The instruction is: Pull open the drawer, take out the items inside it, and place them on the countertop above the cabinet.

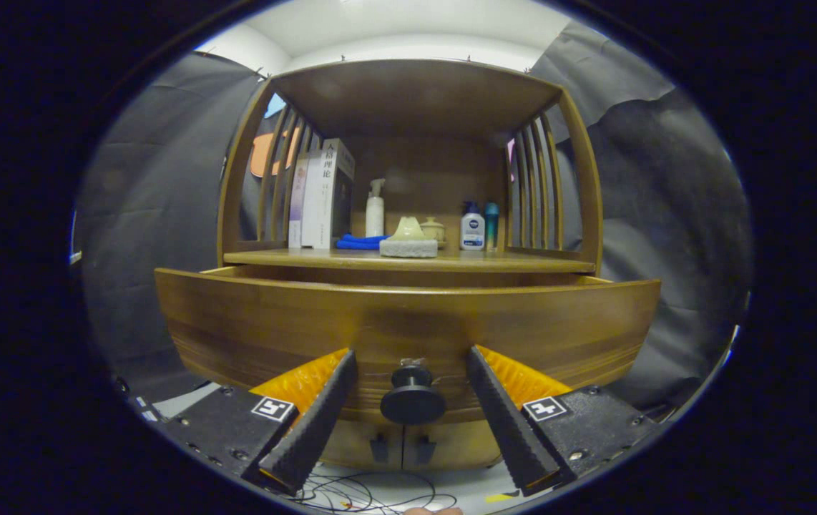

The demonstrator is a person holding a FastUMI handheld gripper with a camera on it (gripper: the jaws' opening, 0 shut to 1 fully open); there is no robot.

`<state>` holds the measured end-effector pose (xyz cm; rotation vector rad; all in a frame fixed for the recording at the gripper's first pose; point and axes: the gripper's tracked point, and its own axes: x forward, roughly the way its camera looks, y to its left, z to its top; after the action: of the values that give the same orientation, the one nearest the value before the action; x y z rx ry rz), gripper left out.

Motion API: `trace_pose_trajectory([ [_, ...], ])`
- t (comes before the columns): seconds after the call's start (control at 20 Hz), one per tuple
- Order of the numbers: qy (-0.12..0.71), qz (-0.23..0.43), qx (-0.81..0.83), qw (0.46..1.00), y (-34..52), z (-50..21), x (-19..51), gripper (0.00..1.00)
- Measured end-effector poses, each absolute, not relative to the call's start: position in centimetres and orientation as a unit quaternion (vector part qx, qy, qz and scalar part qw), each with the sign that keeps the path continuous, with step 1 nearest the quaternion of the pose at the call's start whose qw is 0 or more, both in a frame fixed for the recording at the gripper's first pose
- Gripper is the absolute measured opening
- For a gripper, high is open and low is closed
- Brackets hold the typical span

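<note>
A wooden cabinet's drawer (408, 329) stands pulled out toward me, its curved front panel just ahead of the fingers. Its dark round knob (412, 402) sits between my two fingers without touching either. My gripper (410, 357) is open, with one fingertip (345, 361) left of the knob and the other to its right. The drawer's inside is hidden behind its front panel. Above it lies the countertop (272, 259), the shelf of the cabinet.
On the countertop stand several books (323, 193) at the left, a blue cloth (360, 242), a white spray bottle (375, 211), a grey sponge (408, 247) with a pale lump on it, a small jar (434, 229) and two bottles (480, 226). Cables (358, 493) lie on the floor below.
</note>
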<state>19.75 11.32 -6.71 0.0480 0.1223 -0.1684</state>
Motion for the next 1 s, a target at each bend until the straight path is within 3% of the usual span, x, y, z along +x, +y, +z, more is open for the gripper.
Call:
trace_pose_trajectory([
  [1.0, 0.078, -0.093, 0.021, 0.992, 11.1, -6.7, 21.5, 1.00],
])
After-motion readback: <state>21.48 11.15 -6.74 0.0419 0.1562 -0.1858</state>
